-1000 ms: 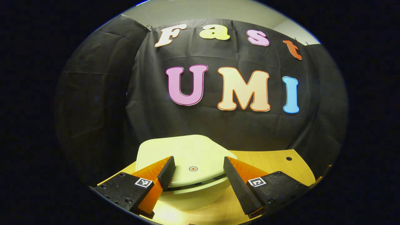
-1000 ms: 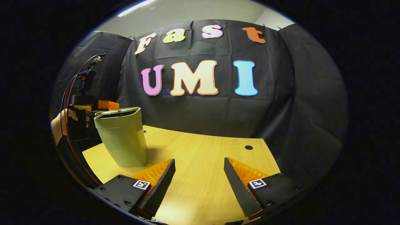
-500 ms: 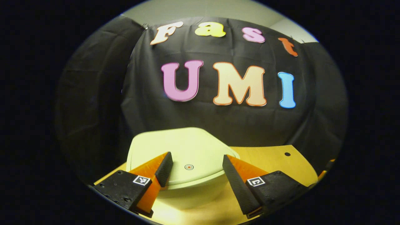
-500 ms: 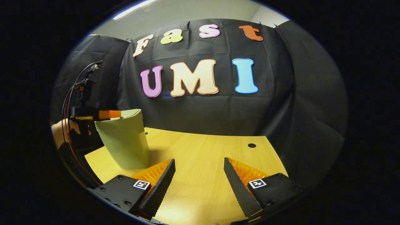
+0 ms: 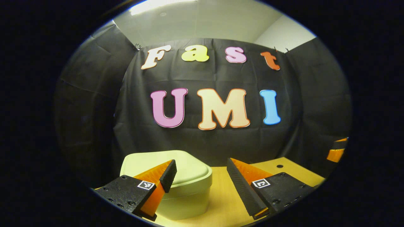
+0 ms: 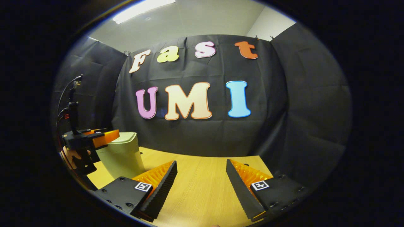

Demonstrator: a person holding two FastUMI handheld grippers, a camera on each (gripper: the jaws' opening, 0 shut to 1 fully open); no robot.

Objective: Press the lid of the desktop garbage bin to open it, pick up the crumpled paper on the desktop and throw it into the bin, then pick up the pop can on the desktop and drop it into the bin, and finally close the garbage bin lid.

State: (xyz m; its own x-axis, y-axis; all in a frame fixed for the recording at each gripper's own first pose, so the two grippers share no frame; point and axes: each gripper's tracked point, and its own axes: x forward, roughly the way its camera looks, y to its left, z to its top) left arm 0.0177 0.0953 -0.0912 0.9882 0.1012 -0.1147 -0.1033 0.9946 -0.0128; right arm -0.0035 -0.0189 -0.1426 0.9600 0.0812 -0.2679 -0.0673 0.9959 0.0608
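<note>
Desk point(image 6: 202, 186): pale wood top, lower centre of the right gripper view; a small round hole point(image 5: 279, 165) shows toward its far edge in the left gripper view.

Garbage bin point(image 6: 121, 157): pale green, tapering downward, standing on the desk at lower left of the right gripper view; in the left gripper view it sits at lower left centre point(image 5: 186, 198). Contents: cannot be told, the interior being covered.

Lid point(image 5: 186, 171): rounded, same pale green, lying flat on the bin rim with only a thin seam visible. It appears closed, though the fisheye edge makes the latch hard to judge.

Left gripper point(image 5: 200, 178): fingers spread wide, holding nothing. It sits just above and in front of the bin; the left finger overlaps the lid in the picture, the right finger is off to the side over bare desk. In the right gripper view it appears at the left edge point(image 6: 91, 142), level with the lid, with a hand point(image 6: 71, 156) behind it.

Right gripper point(image 6: 202, 183): fingers spread wide, empty, over bare desk at lower centre of its own view, well apart from the bin.

Step in hand (judgement): the closing of the lid, seemingly finished. To do it well, confirm the lid sits evenly all round; if the seam is uneven, press once near the lid's centre with a finger flat, straight down, so the narrow-based bin does not tip, then lift clear without catching the rim.
</note>
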